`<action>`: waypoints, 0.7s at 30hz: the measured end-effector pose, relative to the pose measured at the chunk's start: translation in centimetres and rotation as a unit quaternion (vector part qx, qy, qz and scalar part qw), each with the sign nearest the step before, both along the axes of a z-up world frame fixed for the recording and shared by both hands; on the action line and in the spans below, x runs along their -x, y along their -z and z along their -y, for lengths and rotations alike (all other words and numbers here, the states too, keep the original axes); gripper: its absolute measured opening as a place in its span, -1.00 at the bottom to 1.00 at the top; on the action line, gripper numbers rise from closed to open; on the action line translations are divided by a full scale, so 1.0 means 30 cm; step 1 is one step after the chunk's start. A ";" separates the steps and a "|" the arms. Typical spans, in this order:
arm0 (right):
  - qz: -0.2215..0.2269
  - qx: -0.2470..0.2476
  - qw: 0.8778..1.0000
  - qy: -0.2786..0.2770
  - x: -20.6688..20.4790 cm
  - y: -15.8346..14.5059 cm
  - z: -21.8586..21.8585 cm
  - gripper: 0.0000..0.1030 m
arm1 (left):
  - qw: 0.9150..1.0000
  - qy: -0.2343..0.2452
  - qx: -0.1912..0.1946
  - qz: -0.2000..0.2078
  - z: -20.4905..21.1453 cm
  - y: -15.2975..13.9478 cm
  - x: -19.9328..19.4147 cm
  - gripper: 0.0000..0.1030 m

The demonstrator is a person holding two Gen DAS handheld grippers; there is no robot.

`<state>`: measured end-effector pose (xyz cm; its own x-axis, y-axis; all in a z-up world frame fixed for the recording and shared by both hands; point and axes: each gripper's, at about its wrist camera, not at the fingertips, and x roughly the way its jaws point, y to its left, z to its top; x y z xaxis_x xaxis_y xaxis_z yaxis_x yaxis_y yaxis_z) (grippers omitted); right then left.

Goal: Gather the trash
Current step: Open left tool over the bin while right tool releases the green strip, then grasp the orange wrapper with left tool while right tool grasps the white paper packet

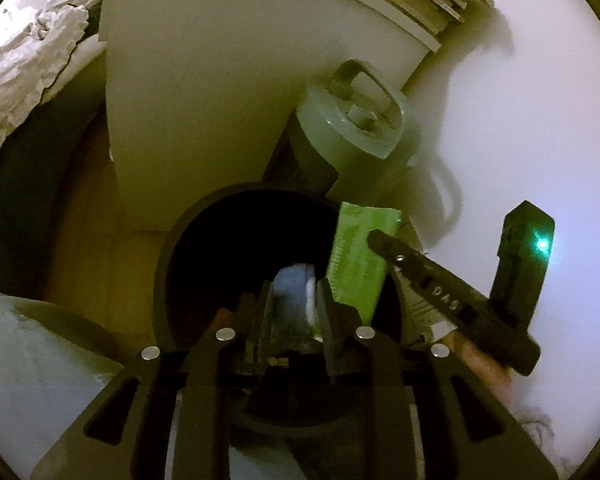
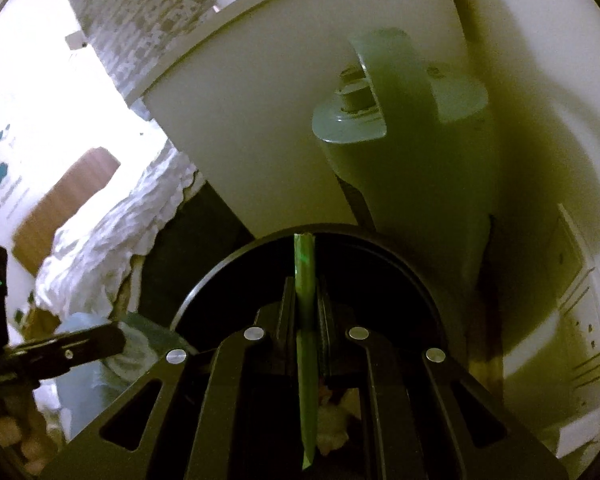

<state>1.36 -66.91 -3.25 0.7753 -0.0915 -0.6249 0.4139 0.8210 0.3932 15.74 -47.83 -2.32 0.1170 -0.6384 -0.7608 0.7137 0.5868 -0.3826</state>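
A black round bin (image 1: 168, 264) stands open on the floor below both grippers. My left gripper (image 1: 296, 286) hangs over its mouth, shut on a pale blue and white wrapper (image 1: 294, 304) that fills the gap between the fingers. To the right, my right gripper (image 1: 374, 236) is shut on a flat green packet (image 1: 356, 256) above the bin's right rim. In the right wrist view the green packet (image 2: 304, 252) stands edge-on between the fingers of the right gripper (image 2: 306, 284), over the bin (image 2: 220, 276). White crumpled trash (image 2: 332, 420) lies inside. The left gripper (image 2: 118, 338) shows at the left.
A grey-green tower appliance with a top handle (image 1: 356, 120) stands right behind the bin, against a white cabinet side (image 1: 220, 100). A bed with rumpled white bedding (image 1: 32, 60) is at the left. A pale blue soft thing (image 1: 40, 360) lies near the bin. White wall (image 1: 520, 120) at the right.
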 end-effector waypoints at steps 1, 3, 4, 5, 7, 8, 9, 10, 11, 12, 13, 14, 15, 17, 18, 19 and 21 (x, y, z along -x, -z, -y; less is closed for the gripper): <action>-0.001 0.003 1.000 -0.003 -0.007 -0.002 -0.008 -0.64 | 1.000 -0.001 -0.001 0.001 0.001 -0.007 0.003 -0.17; -0.002 0.007 1.000 -0.002 -0.011 -0.002 -0.019 -0.10 | 1.000 -0.008 0.000 0.010 -0.004 -0.031 0.017 0.37; -0.001 0.009 1.000 0.000 -0.011 -0.004 -0.023 0.07 | 1.000 -0.010 0.004 0.016 -0.012 -0.049 0.027 0.51; 0.002 0.011 1.000 0.003 -0.010 -0.007 -0.026 0.32 | 1.000 -0.012 0.011 0.023 -0.025 -0.076 0.042 0.52; 0.011 0.020 1.000 0.008 -0.005 -0.019 -0.036 0.48 | 0.999 -0.013 0.013 0.026 -0.044 -0.114 0.067 0.55; 0.013 0.023 1.000 0.008 -0.005 -0.022 -0.042 0.50 | 0.999 -0.016 0.015 0.028 -0.061 -0.137 0.082 0.56; 0.013 0.024 1.000 0.004 -0.007 -0.022 -0.052 0.50 | 0.999 -0.021 0.021 0.032 -0.094 -0.170 0.105 0.56; 0.012 0.025 1.000 0.002 -0.008 -0.024 -0.055 0.50 | 0.999 -0.025 0.029 0.036 -0.131 -0.202 0.130 0.56; 0.010 0.029 1.000 -0.004 -0.011 -0.025 -0.070 0.50 | 0.998 -0.028 0.035 0.038 -0.158 -0.224 0.148 0.58; 0.009 0.033 0.999 -0.009 -0.015 -0.027 -0.078 0.50 | 0.998 -0.031 0.045 0.042 -0.210 -0.255 0.177 0.65; 0.008 0.039 0.999 -0.017 -0.017 -0.030 -0.095 0.50 | 0.997 -0.034 0.051 0.047 -0.254 -0.278 0.199 0.72; 0.007 0.045 0.999 -0.025 -0.015 -0.033 -0.113 0.50 | 0.996 -0.041 0.054 0.055 -0.306 -0.302 0.221 0.73; 0.008 0.051 0.998 -0.033 -0.016 -0.038 -0.127 0.50 | 0.995 -0.053 0.058 0.065 -0.390 -0.331 0.250 0.73; 0.012 0.056 0.997 -0.047 -0.012 -0.049 -0.159 0.50 | 0.993 -0.071 0.063 0.067 -0.530 -0.356 0.280 0.73; 0.018 0.058 0.996 -0.058 -0.005 -0.058 -0.186 0.50 | 0.992 -0.079 0.063 0.069 -0.588 -0.362 0.289 0.73; 0.024 0.059 0.996 -0.069 0.001 -0.068 -0.212 0.50 | 0.991 -0.089 0.061 0.072 -0.663 -0.365 0.299 0.73; 0.040 0.058 0.992 -0.104 0.011 -0.089 -0.283 0.50 | 0.989 -0.116 0.038 0.086 -0.826 -0.357 0.320 0.73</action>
